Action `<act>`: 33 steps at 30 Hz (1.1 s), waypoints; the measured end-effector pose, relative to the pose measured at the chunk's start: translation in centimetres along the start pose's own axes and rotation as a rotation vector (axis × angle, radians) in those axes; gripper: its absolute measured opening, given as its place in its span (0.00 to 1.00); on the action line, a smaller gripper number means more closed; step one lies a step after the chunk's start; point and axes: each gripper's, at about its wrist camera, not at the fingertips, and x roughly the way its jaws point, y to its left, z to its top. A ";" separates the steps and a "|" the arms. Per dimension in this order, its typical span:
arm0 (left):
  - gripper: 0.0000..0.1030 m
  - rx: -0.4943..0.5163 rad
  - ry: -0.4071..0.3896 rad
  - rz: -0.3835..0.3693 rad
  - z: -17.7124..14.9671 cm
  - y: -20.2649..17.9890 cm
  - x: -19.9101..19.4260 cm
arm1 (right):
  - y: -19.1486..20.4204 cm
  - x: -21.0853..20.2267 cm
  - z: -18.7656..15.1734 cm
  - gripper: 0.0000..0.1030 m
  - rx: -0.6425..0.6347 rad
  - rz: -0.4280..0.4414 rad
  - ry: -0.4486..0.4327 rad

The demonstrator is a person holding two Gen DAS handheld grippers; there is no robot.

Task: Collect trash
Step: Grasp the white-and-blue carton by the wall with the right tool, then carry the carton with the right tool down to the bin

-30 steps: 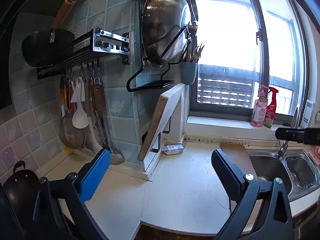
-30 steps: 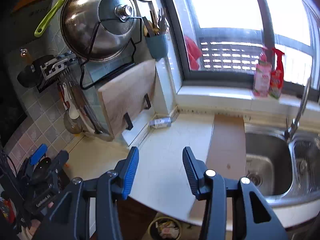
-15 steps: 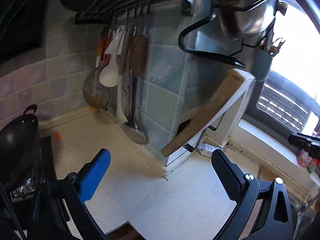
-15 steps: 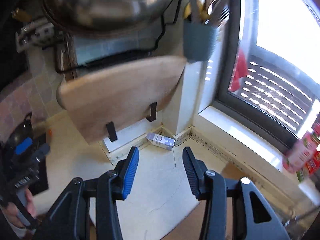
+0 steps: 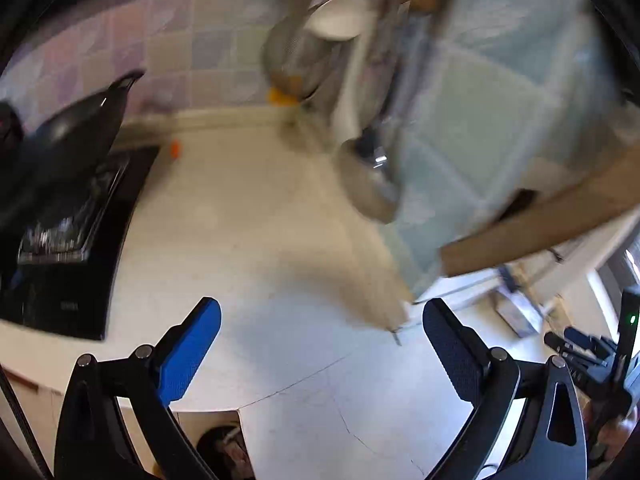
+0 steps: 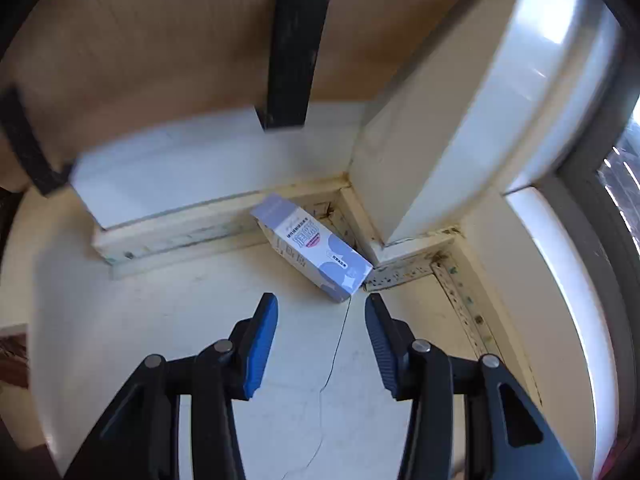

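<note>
A small white and lilac carton [image 6: 312, 254] lies on its side in the counter's back corner, against the wall trim. My right gripper [image 6: 320, 304] points down at it, open, its fingertips just short of the carton's near end and nothing between them. In the left wrist view the same carton [image 5: 516, 316] shows blurred at the right, with the right gripper [image 5: 580, 344] beside it. My left gripper [image 5: 320, 312] hangs wide open and empty over the pale counter [image 5: 248, 240]. A tiny orange scrap [image 5: 175, 148] lies by the stove. A bin [image 5: 224, 452] with rubbish shows below the counter edge.
A black wok [image 5: 60, 140] sits on the stove [image 5: 72, 272] at the left. Ladles and spoons [image 5: 368, 176] hang down the tiled wall. A wooden cutting board [image 6: 160, 40] in black brackets overhangs the carton's corner. The window sill [image 6: 560, 280] runs along the right.
Both grippers dropped toward the counter and rolled. The right one closed in on the carton, which now fills mid-view. The left view swung from the window to the stove side. Jaw widths unchanged.
</note>
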 end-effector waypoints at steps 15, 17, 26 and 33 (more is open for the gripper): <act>0.97 -0.093 0.070 0.160 0.2 0.8 6.0 | 2.0 7.6 4.0 0.57 -0.231 0.026 0.006; 0.97 -0.087 0.070 0.172 0.2 0.9 6.2 | 2.2 8.3 4.4 0.57 -0.233 0.047 0.029; 0.97 -0.043 0.040 0.181 0.5 1.6 5.0 | 3.3 6.8 3.4 0.38 -0.189 0.111 0.014; 0.97 0.013 0.029 0.131 0.6 2.3 2.2 | 3.0 1.3 1.6 0.35 -0.053 0.191 -0.027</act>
